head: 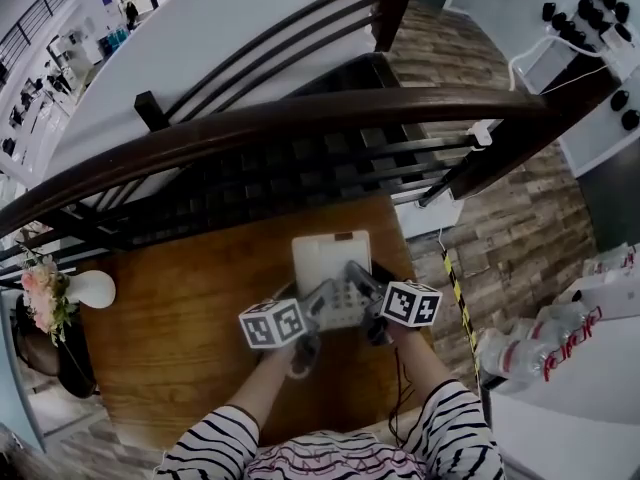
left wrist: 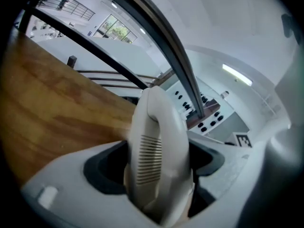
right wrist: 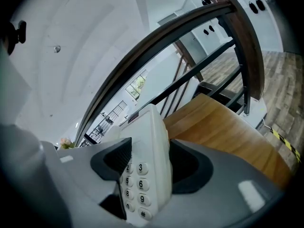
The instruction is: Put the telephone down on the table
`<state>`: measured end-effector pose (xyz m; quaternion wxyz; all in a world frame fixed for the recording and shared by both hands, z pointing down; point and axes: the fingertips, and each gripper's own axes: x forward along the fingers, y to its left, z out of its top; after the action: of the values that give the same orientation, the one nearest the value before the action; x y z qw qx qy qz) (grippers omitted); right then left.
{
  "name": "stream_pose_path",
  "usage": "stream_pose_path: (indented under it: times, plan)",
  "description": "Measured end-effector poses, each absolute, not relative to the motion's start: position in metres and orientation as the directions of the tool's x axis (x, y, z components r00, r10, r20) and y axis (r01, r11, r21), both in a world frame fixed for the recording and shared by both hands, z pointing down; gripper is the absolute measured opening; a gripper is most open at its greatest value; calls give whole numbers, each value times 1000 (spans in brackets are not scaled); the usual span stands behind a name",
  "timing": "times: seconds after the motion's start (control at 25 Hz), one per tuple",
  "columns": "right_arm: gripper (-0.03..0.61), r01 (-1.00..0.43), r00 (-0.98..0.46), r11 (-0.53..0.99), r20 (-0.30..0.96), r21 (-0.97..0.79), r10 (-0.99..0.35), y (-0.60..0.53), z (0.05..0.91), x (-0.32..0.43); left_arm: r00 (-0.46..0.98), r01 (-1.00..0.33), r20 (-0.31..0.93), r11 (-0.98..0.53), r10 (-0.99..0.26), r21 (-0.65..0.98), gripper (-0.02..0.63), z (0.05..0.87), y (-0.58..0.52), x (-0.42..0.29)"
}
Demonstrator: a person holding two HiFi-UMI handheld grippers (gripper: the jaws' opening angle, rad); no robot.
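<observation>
The telephone (head: 335, 268) sits just above the tabletop (head: 180, 338), toward its far edge. The left tool (head: 318, 306) is clamped on the handset (left wrist: 154, 141) and the right tool (head: 366, 286) on the keypad (right wrist: 135, 184) side, likely to lower it level.

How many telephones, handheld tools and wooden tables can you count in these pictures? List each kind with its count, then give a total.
telephone: 1
tools: 2 (left tool and right tool, both closed on the telephone)
wooden table: 1
total: 4
</observation>
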<state>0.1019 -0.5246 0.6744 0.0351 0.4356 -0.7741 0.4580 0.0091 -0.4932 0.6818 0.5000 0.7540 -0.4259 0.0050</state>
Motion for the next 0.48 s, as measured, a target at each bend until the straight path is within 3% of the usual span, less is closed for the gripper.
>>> stream_pose_path:
  times: [0.48]
  plan:
    - [249, -707, -664, 273, 478, -653, -575, -586, 697, 103, 543, -683, 492, -17, -680, 731, 382, 713, -547, 15]
